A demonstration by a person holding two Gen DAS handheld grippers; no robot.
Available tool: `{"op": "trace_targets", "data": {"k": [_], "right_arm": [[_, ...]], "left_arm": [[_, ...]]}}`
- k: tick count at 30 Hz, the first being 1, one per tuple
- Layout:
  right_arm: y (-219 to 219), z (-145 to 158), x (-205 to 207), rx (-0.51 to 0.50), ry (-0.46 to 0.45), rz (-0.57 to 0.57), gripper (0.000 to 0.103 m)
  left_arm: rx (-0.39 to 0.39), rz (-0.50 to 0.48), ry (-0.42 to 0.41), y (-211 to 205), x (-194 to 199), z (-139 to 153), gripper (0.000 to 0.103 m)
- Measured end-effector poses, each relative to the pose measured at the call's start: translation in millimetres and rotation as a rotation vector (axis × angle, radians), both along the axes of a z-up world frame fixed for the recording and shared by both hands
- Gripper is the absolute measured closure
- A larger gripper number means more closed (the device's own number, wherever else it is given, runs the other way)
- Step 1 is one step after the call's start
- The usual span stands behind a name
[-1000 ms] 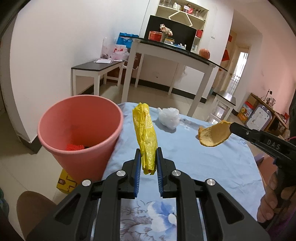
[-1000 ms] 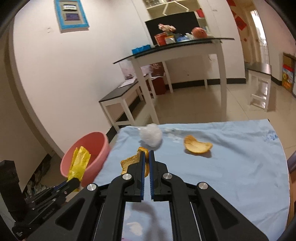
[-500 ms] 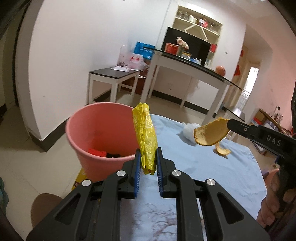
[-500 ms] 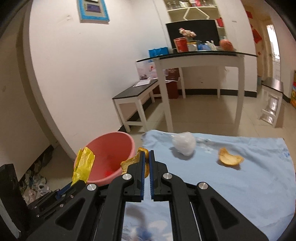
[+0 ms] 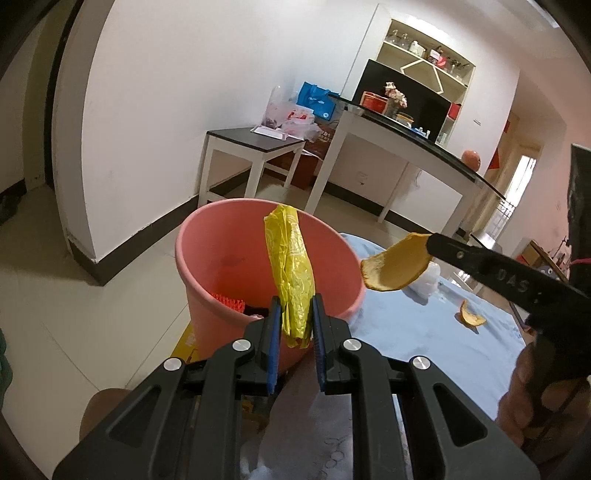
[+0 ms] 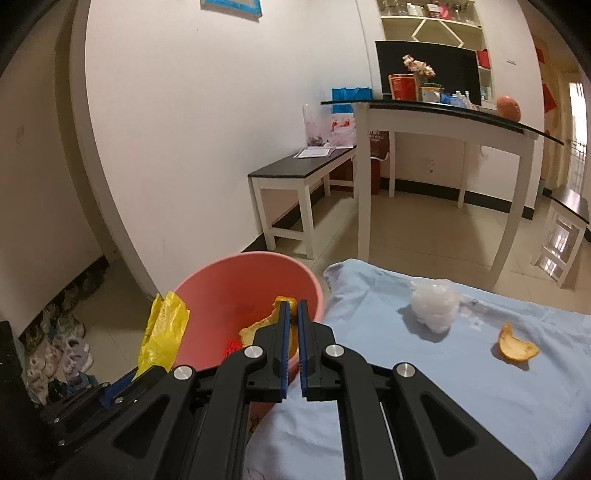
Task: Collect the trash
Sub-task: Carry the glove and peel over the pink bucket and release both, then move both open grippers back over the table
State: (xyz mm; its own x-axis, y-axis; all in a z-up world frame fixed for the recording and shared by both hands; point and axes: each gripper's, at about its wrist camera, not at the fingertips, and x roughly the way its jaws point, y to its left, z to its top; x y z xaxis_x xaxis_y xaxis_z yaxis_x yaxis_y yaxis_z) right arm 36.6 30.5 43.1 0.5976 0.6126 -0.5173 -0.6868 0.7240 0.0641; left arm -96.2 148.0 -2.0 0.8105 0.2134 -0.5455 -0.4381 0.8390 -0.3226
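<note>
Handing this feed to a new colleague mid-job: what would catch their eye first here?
The pink bucket beside the blue-clothed table, with both grippers at it: the left gripper clamps a yellow plastic bag upright before its mouth, the right gripper pinches an orange peel near its rim. A crumpled white bag and a second peel lie on the cloth.

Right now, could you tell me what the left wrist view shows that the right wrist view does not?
Only the left wrist view shows the hand holding the right gripper. Only the right wrist view shows the blue-framed picture on the wall and the shoes on the floor. Both show the pink bucket, the yellow bag in the left gripper, the held orange peel, the white wad and the second peel on the blue cloth.
</note>
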Motion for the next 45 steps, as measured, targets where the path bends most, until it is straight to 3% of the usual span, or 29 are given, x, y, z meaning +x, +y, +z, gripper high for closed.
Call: {"op": "trace_targets", "data": {"k": [16,21,30,38,45], "right_arm": [[20,-26,26,-0.006,0.053,0.058,0.094],[12,-25,25,0.004,0.054,0.054,0.083],[-22,-30,9,0.003,0.08,0.048,0.081],[-67,-32,5,0.01,0.107,-0.001,0.081],[-100,-35,8,0.03,0.138,-0.057,0.081]], "left_arm": [[-0.021,0.015,0.026,11,11,-7,0.087],[-0.017,0.014,0.036,12,15,-8,0.087],[0.004,0.014,0.064,11,31,-9,0.087],[-0.015,0.001,0.085,19,49,-19,0.063],[-0.024,-0.02,0.09,12,48,-17,0.061]]}}
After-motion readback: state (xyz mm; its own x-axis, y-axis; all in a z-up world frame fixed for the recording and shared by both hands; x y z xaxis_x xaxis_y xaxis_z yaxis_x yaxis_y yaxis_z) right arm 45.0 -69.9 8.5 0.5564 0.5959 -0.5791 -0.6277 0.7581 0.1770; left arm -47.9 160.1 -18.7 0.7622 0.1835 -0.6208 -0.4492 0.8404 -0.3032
